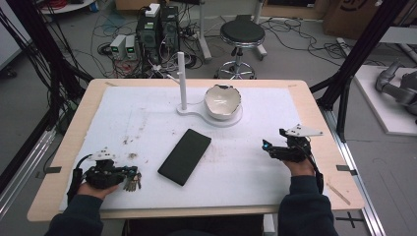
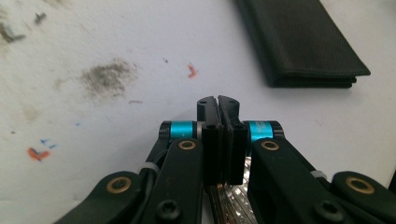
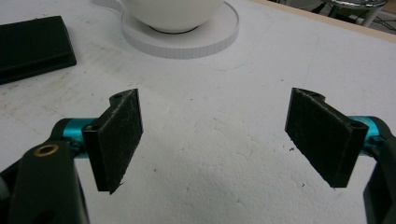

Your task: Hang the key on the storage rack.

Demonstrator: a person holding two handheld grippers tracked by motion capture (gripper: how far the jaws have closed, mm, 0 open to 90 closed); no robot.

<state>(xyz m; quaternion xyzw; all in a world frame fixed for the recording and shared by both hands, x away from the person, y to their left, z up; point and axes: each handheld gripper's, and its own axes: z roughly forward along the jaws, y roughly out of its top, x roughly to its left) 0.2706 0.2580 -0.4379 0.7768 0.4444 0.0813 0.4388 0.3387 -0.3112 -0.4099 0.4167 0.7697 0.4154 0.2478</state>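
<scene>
Keys pinched in my left gripper at the mat's near left corner

Keys point(image 1: 132, 183) lie at the near left of the white mat point(image 1: 147, 113), a small bunch of metal. My left gripper point(image 1: 129, 171) lies low over them, and its jaws are pressed tight together. In the left gripper view the two black pads meet with no gap, and silvery key metal point(image 2: 233, 205) shows just below and behind them, caught between the jaws. My left hand point(image 1: 93, 189) rests on the mat behind the gripper.

My right gripper point(image 1: 268, 146) sits at the right side of the mat, well apart from the keys. Its jaws stand wide open and hold nothing. In the right gripper view bare mat shows between the two pads.

Between my hands lies a black pouch point(image 1: 185, 156), flat and rectangular, set at a slant. It is near the keys but not touching them. Beyond it, at the far middle of the mat, a white bowl point(image 1: 223, 101) sits on a round white base point(image 1: 231, 119). A white post point(image 1: 182, 81) stands upright on the same base, just left of the bowl. Dark smudges mark the mat near my left gripper.
</scene>
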